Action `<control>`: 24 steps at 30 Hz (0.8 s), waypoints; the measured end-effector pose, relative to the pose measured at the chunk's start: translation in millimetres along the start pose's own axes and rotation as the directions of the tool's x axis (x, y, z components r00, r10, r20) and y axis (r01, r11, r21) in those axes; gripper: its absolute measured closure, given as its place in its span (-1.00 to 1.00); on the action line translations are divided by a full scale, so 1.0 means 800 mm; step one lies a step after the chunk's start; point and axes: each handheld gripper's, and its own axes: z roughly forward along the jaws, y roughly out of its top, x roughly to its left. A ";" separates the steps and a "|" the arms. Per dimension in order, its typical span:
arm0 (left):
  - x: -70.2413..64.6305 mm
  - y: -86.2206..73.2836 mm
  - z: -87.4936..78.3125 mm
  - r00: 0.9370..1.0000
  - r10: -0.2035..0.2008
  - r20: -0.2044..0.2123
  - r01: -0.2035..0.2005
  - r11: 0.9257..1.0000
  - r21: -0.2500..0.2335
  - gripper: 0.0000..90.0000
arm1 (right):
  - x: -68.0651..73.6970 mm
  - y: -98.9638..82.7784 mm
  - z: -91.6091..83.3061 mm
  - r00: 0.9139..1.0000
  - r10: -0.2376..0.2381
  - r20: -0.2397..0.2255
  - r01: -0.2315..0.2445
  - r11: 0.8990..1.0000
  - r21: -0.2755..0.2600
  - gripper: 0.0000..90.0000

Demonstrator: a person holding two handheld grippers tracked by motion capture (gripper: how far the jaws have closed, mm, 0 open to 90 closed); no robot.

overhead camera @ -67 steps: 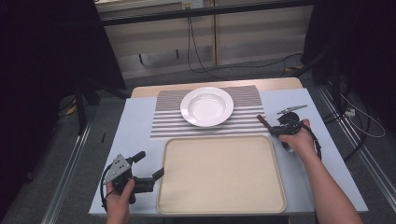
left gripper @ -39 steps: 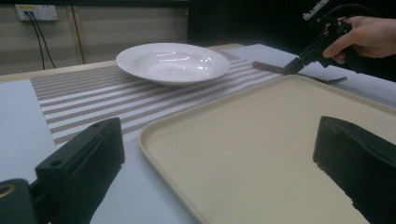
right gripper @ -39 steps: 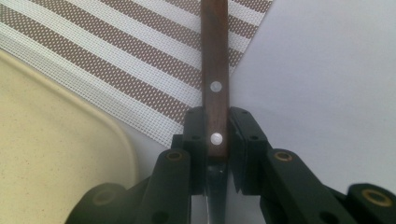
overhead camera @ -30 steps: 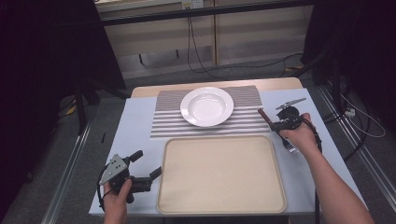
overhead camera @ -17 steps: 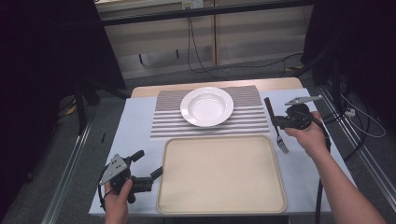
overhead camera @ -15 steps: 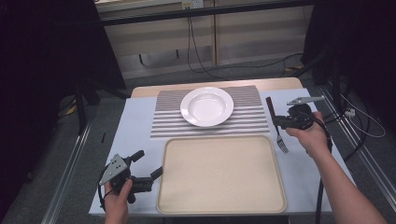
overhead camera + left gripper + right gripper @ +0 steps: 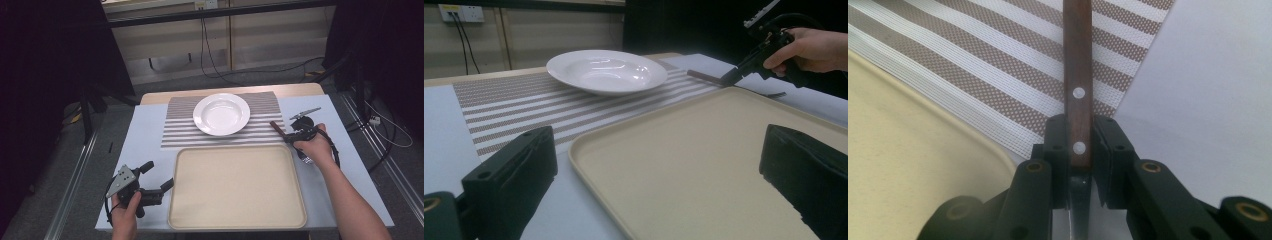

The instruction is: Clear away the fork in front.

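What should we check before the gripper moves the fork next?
1. Right gripper shut on the fork's wooden handle: ok.
2. Handle centred between the jaws: ok.
3. Fork tines free of the table: cannot tell, the hand covers them.
4. Tray bare and ready: ok.
5. White plate away from the fork: ok.
6. Left gripper open, beside the tray's left rim, away from the fork: ok.

I'm looking at two black hand-held grippers. The left gripper [image 7: 152, 184] is carrying a grey three-cornered plate on top and blocky black jaws. The right gripper [image 7: 1080, 165] is showing brass-ringed pivot pins on its black links, and a black cable is looping around its hand [image 7: 315, 147]. Both forearms are showing bare, no sleeves.
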 end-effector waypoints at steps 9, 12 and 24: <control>-0.001 0.001 -0.001 1.000 0.007 -0.004 -0.007 1.000 0.000 -0.95 | -0.001 -0.002 0.002 0.999 -0.026 0.029 0.026 1.000 0.014 0.71; -0.002 0.002 -0.001 1.000 0.014 0.000 -0.014 1.000 0.000 -0.95 | -0.001 0.000 0.003 0.999 -0.018 0.027 0.017 0.999 0.030 0.71; -0.001 0.000 0.001 1.000 0.024 0.000 -0.024 1.000 0.019 -0.95 | -0.003 0.009 0.007 1.000 0.002 0.017 -0.004 0.997 0.078 0.74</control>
